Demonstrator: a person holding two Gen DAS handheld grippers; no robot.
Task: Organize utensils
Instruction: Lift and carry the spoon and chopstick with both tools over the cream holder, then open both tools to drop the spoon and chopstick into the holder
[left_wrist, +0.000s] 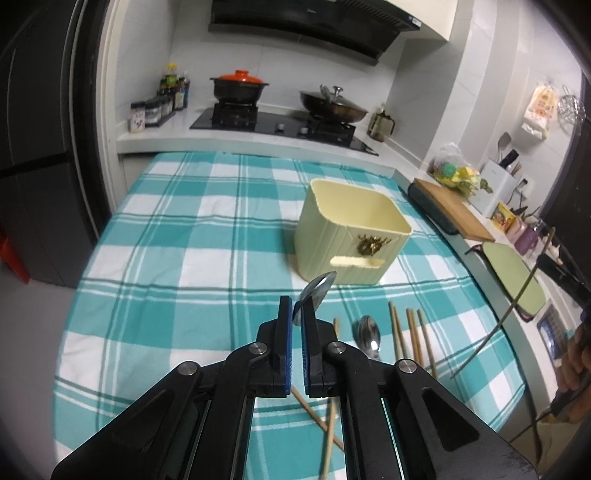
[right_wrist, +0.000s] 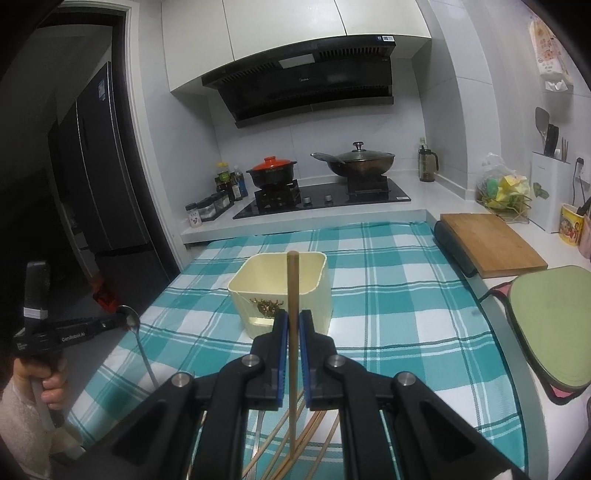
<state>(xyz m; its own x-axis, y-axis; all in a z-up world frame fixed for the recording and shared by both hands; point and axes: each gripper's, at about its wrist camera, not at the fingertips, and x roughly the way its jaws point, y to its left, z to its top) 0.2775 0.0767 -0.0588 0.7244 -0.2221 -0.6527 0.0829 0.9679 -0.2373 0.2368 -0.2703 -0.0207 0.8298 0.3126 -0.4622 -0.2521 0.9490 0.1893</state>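
Observation:
A cream square holder stands open on the teal checked cloth; it also shows in the right wrist view. My left gripper is shut on a metal spoon, bowl up, just short of the holder. In the right wrist view that spoon hangs from the left gripper. My right gripper is shut on a wooden chopstick, upright before the holder. A second spoon and several chopsticks lie on the cloth.
A stove with a black pot and a wok stands behind the table. A wooden board and a green board lie at the right on the counter. A dark fridge stands left.

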